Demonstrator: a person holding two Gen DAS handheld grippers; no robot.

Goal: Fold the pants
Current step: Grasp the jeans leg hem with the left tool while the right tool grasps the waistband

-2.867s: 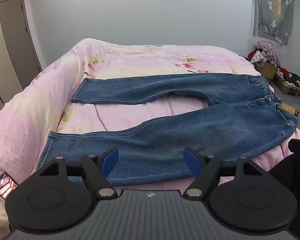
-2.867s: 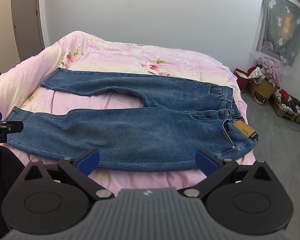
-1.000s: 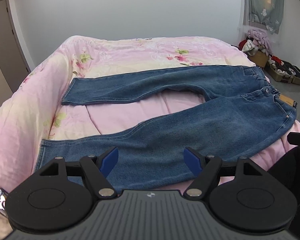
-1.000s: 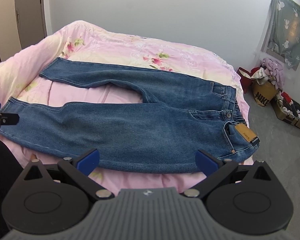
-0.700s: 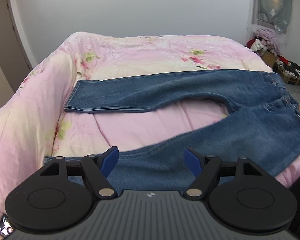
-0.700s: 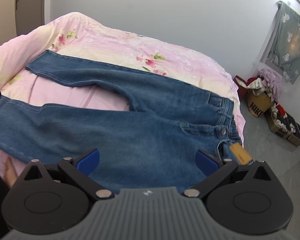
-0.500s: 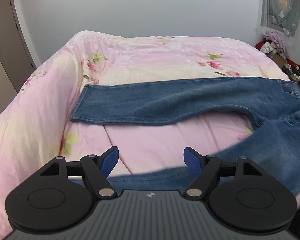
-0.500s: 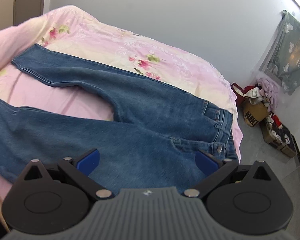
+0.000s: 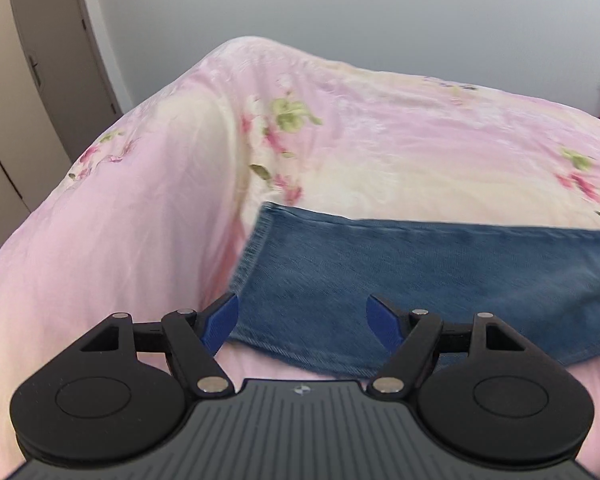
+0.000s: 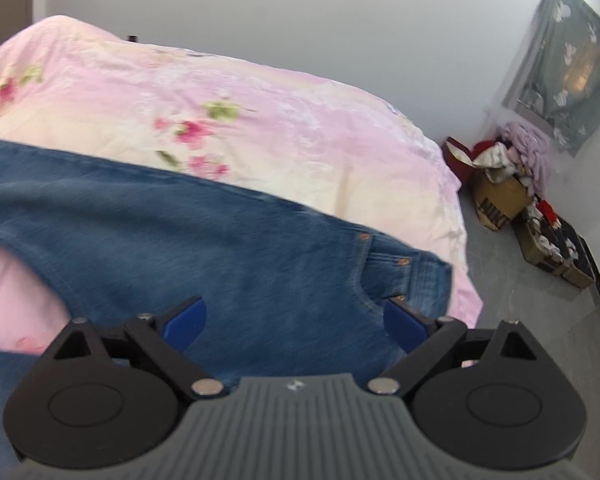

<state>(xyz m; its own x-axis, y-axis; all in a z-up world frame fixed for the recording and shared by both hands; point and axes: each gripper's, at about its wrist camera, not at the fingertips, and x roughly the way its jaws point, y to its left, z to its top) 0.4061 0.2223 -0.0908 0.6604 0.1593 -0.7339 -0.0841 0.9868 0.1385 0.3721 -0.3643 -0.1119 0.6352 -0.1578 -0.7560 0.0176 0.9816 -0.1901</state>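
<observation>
Denim, blue, one pair of pants (image 9: 420, 280), laid flat on a bed.

Left wrist view:
- My left gripper (image 9: 302, 318): jaws wide, blue pads (image 9: 219, 322) apart, nothing pressed between them; it is angled down over the cloth.
- Pants, far leg: the hem end lies directly ahead of and beneath my fingertips, with the stitched cuff edge just inside my left pad. The leg runs off to my right, out of the picture.
- Quilt (image 9: 112, 240), pink and cream with flower print: covers the bed under the pants and rises to a rounded hump ahead and to my left.
- Door (image 9: 56, 52), grey-brown: far off to my upper left, against a plain pale wall.

Right wrist view:
- My right gripper (image 10: 296, 328): jaws still broad but closing; denim lies below the gap, and the pads do not press on it.
- Pants (image 10: 220, 248), waist end: waistband, pocket and copper rivets sit just ahead of my right pad, near the bed's right edge. The crotch fork opens to my left, with pink quilt (image 10: 260, 120) showing in it.
- Cardboard box (image 10: 500, 200) heaped with clothes: on the floor well off to my right.
- Curtain (image 10: 568, 60), grey-green with white shapes: on the wall above the box.
</observation>
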